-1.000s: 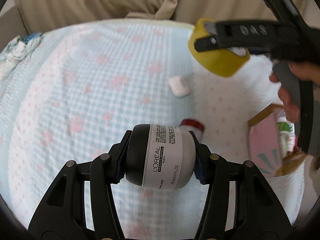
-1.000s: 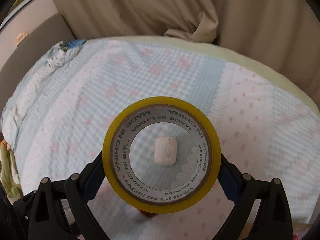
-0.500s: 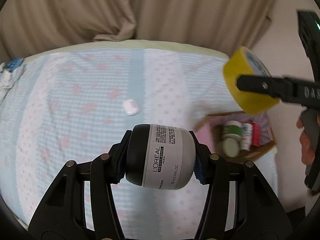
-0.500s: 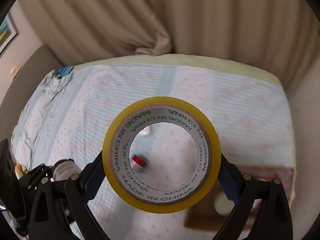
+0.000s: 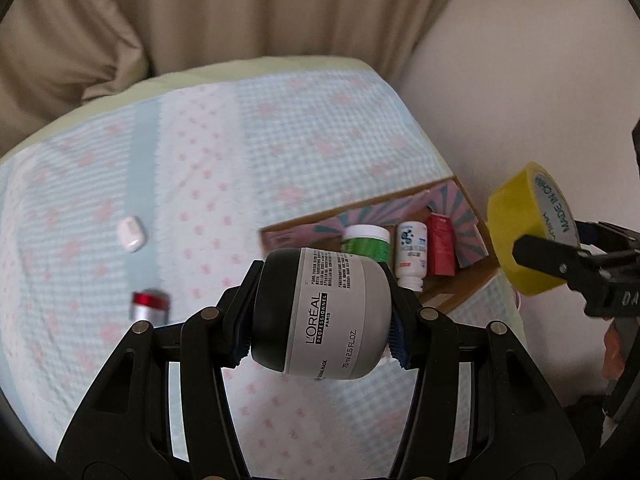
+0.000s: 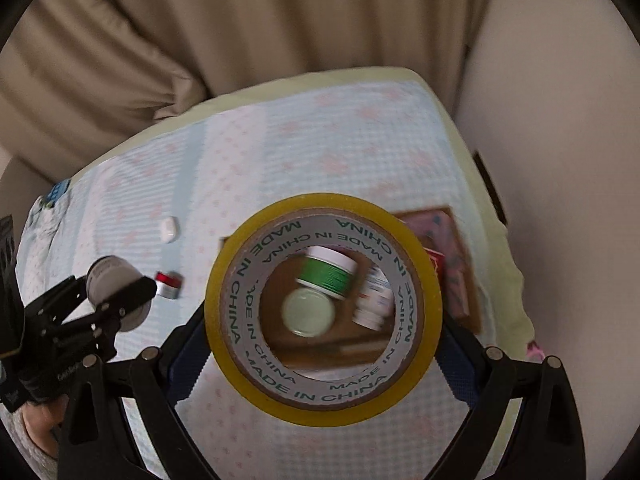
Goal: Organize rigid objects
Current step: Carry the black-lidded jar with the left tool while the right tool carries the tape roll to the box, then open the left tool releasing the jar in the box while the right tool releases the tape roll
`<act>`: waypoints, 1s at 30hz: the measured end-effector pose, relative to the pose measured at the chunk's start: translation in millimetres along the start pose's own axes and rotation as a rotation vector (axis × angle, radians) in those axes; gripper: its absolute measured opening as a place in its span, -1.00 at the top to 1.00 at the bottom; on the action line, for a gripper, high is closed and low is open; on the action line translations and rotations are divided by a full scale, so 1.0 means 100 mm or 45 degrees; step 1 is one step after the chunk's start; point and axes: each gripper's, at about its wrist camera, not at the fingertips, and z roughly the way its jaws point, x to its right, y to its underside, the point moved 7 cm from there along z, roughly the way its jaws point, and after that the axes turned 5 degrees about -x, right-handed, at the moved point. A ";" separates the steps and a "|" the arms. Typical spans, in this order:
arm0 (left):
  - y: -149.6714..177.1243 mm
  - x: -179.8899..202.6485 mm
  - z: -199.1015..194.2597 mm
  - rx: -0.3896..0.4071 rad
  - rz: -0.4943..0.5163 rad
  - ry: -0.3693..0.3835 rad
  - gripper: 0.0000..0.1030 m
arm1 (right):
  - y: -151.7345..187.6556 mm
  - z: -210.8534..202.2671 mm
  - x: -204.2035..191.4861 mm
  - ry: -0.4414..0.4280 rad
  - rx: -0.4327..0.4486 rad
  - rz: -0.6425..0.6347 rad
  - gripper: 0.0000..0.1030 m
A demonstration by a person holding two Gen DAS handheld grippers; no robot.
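Left gripper (image 5: 322,316) clamped on the grey L'Oréal jar (image 5: 324,312), pads pressed on the black lid at one end and on the base at the other, so the jar lies sideways, label up, carried in the air above the bedspread (image 5: 200,152). Held end to end probably because the round wall would slip between flat pads. Fingers apart only as wide as the jar is long — no free gap visible.

Right gripper (image 6: 324,344) clamped on the yellow tape roll (image 6: 323,288), squeezed across its outer rim, with the roll standing on edge and the hole facing the camera. Seen through that hole: the cardboard box (image 6: 466,280) directly beyond, so the roll seems lined up over its destination, not yet released. In the left wrist view the same roll hangs just beside the box, off its right edge.

Inside the box, already sorted: a green jar with white lid (image 5: 367,243), a small white bottle (image 5: 410,254) and a red carton (image 5: 440,250) in a row, close together; a pale round lid (image 6: 308,313) beside them in the right wrist view. Room left looks limited, so careful placing needed.

Still out on the bedspread, well apart from the box: a white earbud case (image 5: 131,233) and a small red-and-silver cylinder (image 5: 150,305) — likely next to collect.
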 end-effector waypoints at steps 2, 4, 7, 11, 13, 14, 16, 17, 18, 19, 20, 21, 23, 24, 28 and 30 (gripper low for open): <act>-0.04 0.11 0.21 -0.037 0.014 -0.004 0.03 | 0.03 0.08 0.21 0.007 -0.013 0.026 -0.88; -0.08 0.17 0.43 -0.080 0.023 -0.012 0.03 | 0.05 0.20 0.37 0.012 -0.028 0.041 -0.88; -0.13 0.23 0.77 -0.130 0.047 -0.045 0.03 | 0.07 0.44 0.55 0.014 -0.061 0.042 -0.88; -0.14 0.24 1.20 -0.203 0.059 -0.080 0.03 | 0.16 0.69 0.71 0.016 -0.092 0.017 -0.88; -0.14 0.25 1.39 -0.235 0.065 -0.101 0.03 | 0.19 0.81 0.76 0.019 -0.094 -0.013 -0.88; -0.14 0.25 1.46 -0.246 0.069 -0.108 0.03 | 0.19 0.88 0.77 0.024 -0.095 -0.033 -0.88; -0.12 0.29 1.57 -0.271 0.094 -0.120 0.03 | 0.21 0.99 0.78 0.039 -0.101 -0.081 -0.88; -0.11 0.31 1.60 -0.281 0.111 -0.121 0.03 | 0.22 1.05 0.78 0.053 -0.103 -0.112 -0.88; -0.08 0.32 1.62 -0.295 0.140 -0.141 0.03 | 0.22 1.10 0.76 0.064 -0.104 -0.142 -0.88; -0.07 0.34 1.63 -0.301 0.158 -0.154 0.03 | 0.23 1.15 0.74 0.077 -0.105 -0.183 -0.88; -0.06 0.35 1.63 -0.305 0.175 -0.160 0.03 | 0.22 1.19 0.72 0.082 -0.107 -0.206 -0.88; -0.05 0.37 1.62 -0.308 0.195 -0.162 0.03 | 0.22 1.22 0.70 0.082 -0.110 -0.230 -0.88; -0.04 0.41 1.57 -0.314 0.206 -0.143 0.03 | 0.23 1.25 0.67 0.084 -0.109 -0.284 -0.88; -0.05 0.42 1.55 -0.318 0.205 -0.127 0.03 | 0.22 1.26 0.66 0.086 -0.106 -0.304 -0.89; -0.13 0.48 1.36 -0.276 0.226 -0.136 -1.00 | 0.22 1.32 0.60 0.064 -0.091 -0.378 -1.00; -0.16 0.48 1.29 -0.246 0.233 -0.125 -0.99 | 0.22 1.31 0.58 0.062 -0.060 -0.417 -1.00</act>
